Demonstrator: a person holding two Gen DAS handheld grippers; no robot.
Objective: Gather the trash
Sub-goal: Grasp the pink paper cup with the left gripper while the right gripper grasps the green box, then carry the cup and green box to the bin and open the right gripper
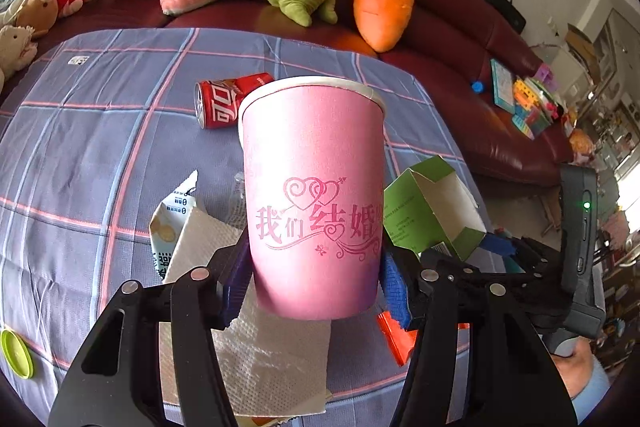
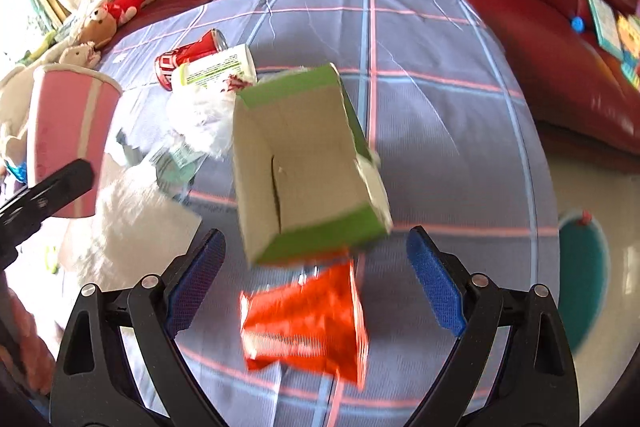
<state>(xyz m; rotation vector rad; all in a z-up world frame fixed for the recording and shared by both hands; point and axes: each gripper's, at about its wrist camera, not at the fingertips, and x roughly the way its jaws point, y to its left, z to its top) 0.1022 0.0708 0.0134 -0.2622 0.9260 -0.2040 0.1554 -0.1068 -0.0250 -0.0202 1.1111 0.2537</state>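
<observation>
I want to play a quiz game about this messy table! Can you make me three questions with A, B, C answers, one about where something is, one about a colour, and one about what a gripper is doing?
1. Where is the red soda can?
A. Lying on its side on the checked tablecloth
B. Standing on the sofa
C. Inside the green box

2. What colour is the outside of the open cardboard box?
A. Blue
B. Green
C. Yellow

3. What is the left gripper doing?
A. Hanging open with nothing in it
B. Squeezing the orange wrapper
C. Holding the pink paper cup

Answers: 1 A, the can lies sideways on the cloth behind the cup. 2 B, its outer flaps are green and its inside is plain brown. 3 C, the blue pads press the cup's lower sides, while the right gripper stands open above the orange wrapper.
</observation>
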